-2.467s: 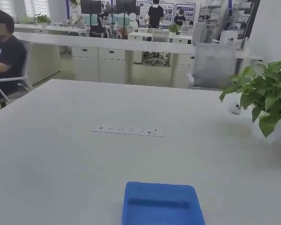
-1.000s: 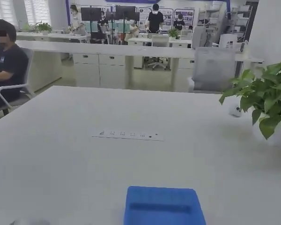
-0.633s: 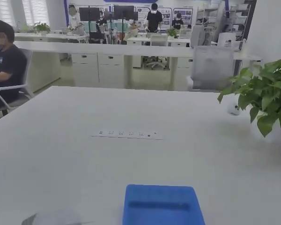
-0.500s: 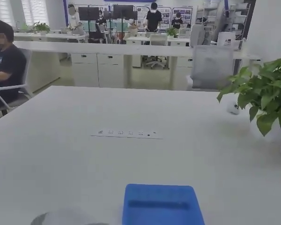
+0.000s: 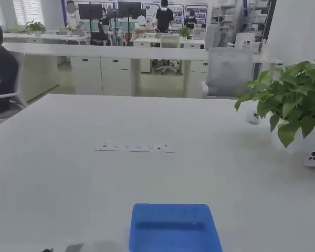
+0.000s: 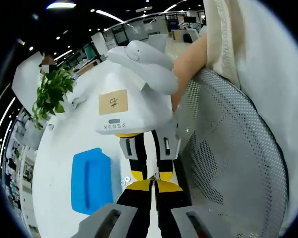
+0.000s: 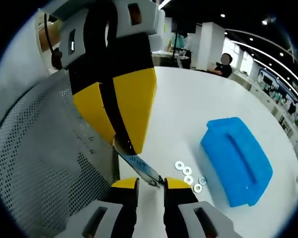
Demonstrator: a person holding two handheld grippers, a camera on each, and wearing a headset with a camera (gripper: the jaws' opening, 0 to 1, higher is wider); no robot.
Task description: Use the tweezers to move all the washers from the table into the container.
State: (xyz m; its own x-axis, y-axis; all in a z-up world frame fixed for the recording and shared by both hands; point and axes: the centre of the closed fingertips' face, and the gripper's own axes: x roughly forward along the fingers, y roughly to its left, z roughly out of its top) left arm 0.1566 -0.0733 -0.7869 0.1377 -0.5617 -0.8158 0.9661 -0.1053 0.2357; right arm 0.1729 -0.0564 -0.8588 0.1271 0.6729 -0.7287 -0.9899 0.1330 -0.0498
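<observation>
- left gripper (image 7: 126,145): jaws clamped on tweezers (image 7: 139,166), beyond the washers from the container (image 7: 236,161).
- right gripper (image 7: 150,184): jaws apart, astride the tweezers' tip.
- washers (image 7: 187,171): on the surface (image 7: 188,109), just beside the container.
- Risk: the tweezers may drop if they are released before the right jaws close.

The left claw (image 7: 125,145) reaches in from 11 o'clock, its yellow jaws pinched on the tweezers (image 7: 139,167), whose tip points between the parted jaws of the right claw (image 7: 150,187). A cluster of washers (image 7: 188,171) lies on the white counter (image 7: 188,109), just at 9 o'clock of the blue container (image 7: 237,166).
</observation>
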